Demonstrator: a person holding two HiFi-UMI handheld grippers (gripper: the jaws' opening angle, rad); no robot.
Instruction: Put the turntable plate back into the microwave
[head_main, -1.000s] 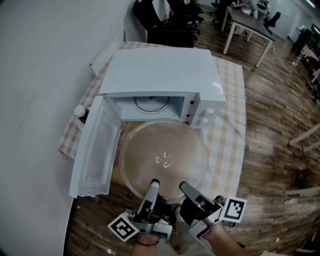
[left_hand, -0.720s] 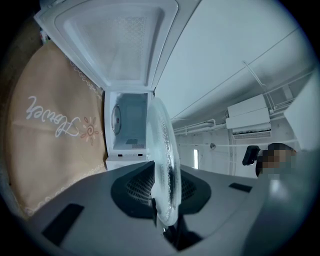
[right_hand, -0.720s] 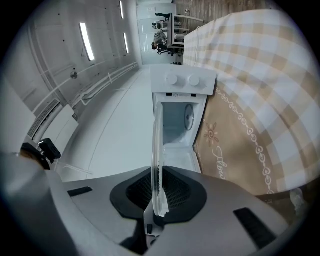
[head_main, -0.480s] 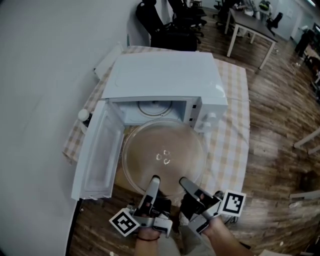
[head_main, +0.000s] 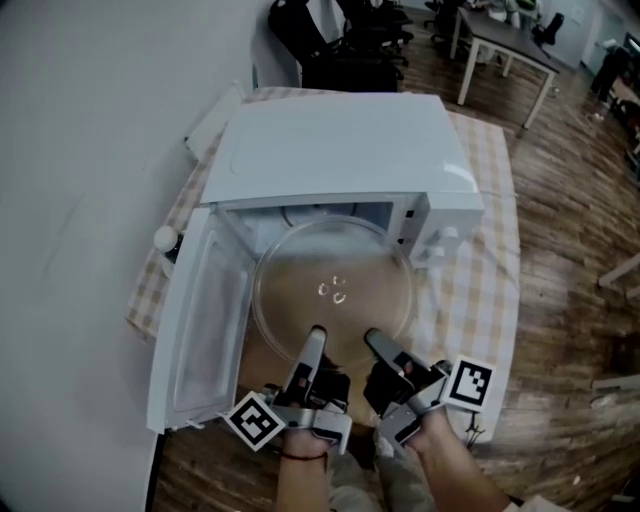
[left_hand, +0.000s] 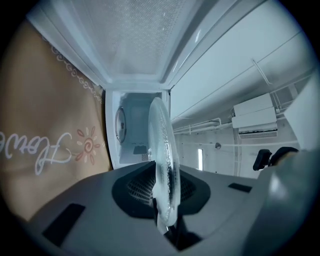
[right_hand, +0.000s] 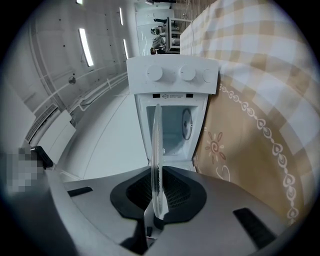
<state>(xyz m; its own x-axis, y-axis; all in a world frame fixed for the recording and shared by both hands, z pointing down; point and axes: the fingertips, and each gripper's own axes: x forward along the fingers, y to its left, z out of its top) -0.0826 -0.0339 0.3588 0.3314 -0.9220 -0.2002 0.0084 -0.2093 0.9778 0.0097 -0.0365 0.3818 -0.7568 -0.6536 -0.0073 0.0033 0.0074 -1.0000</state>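
Observation:
The round clear glass turntable plate (head_main: 333, 290) is held flat in front of the white microwave (head_main: 340, 150), its far rim inside the open cavity. The microwave door (head_main: 205, 320) hangs open to the left. My left gripper (head_main: 316, 335) and right gripper (head_main: 372, 340) are both shut on the plate's near rim, side by side. In the left gripper view the plate (left_hand: 164, 160) stands edge-on between the jaws of the left gripper (left_hand: 162, 220), pointing at the cavity (left_hand: 134, 132). The right gripper view shows the same plate (right_hand: 157, 155) pinched in the right gripper (right_hand: 156, 215).
The microwave stands on a table with a checked cloth (head_main: 485, 250), against a white wall at the left. A small white-capped bottle (head_main: 164, 239) sits by the door hinge. A flat white box (head_main: 212, 115) lies behind the microwave. Wood floor, a desk and chairs lie beyond.
Both grippers have carried the plate forward toward the microwave. Its far rim now reaches into the opening and hides the ring on the cavity floor.

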